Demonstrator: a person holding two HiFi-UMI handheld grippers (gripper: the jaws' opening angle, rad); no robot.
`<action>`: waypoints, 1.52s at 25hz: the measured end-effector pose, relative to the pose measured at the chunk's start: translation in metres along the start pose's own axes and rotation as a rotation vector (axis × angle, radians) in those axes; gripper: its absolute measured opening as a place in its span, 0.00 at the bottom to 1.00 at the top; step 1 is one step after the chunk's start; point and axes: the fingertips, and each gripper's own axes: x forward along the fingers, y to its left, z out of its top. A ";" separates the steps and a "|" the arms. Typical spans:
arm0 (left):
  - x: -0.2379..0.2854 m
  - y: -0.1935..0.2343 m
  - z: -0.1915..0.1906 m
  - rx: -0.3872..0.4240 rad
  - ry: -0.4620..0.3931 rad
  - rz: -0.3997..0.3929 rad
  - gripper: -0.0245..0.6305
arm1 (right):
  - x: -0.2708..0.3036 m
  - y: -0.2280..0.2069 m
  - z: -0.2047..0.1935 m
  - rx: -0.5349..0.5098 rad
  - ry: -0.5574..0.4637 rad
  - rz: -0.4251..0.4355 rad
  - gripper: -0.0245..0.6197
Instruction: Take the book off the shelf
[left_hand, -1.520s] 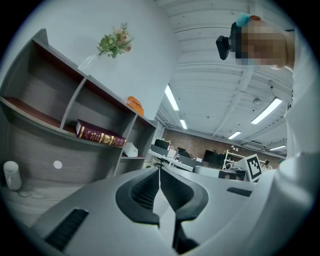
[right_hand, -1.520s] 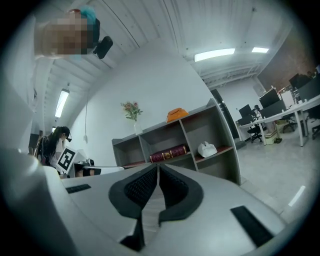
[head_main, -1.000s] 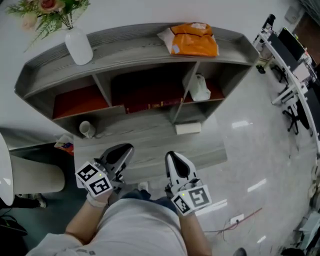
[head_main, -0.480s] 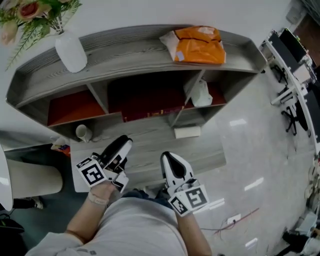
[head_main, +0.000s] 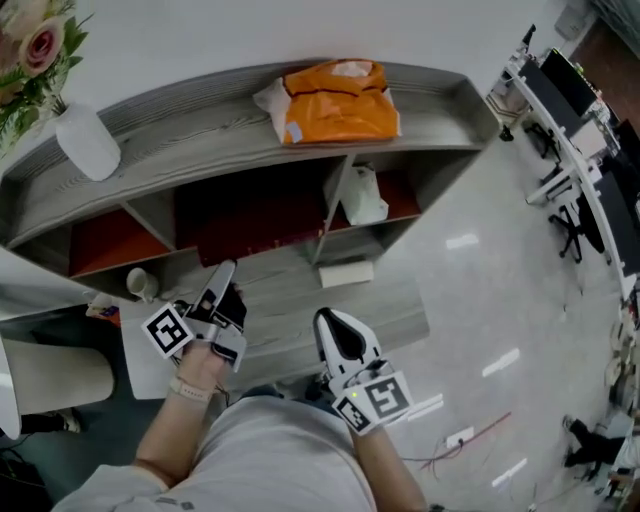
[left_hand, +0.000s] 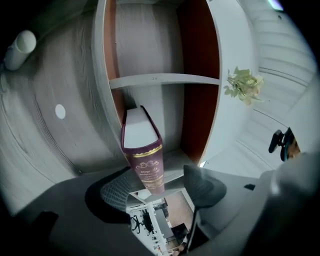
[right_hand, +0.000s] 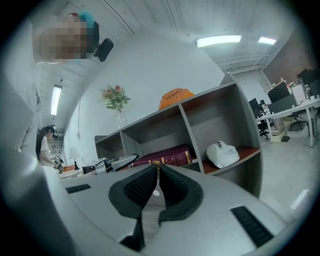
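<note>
The shelf (head_main: 200, 112) holds the book (left_hand: 147, 162) lying flat in its middle box and a white bag (head_main: 362, 197) in the right box. An orange bag (head_main: 335, 105) sits on top. The gold print on the book is too small to read. The left gripper (left_hand: 160, 189) has just been opening its jaws. They stand wide, with the book ahead between them, not touched. The right gripper (right_hand: 157, 175) has its jaws together, with nothing in them.

Head camera overhead (steeply down); all share shelf (head_main: 200, 112).
</note>
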 end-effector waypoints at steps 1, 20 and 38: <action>0.005 0.003 0.000 -0.010 -0.009 0.003 0.52 | -0.001 -0.004 0.001 -0.003 0.000 -0.003 0.08; 0.046 0.027 0.008 -0.138 -0.060 0.015 0.45 | -0.016 -0.042 0.007 -0.013 0.016 -0.038 0.08; 0.023 0.018 -0.008 -0.148 -0.051 -0.020 0.38 | -0.016 -0.044 0.007 -0.003 0.017 0.006 0.08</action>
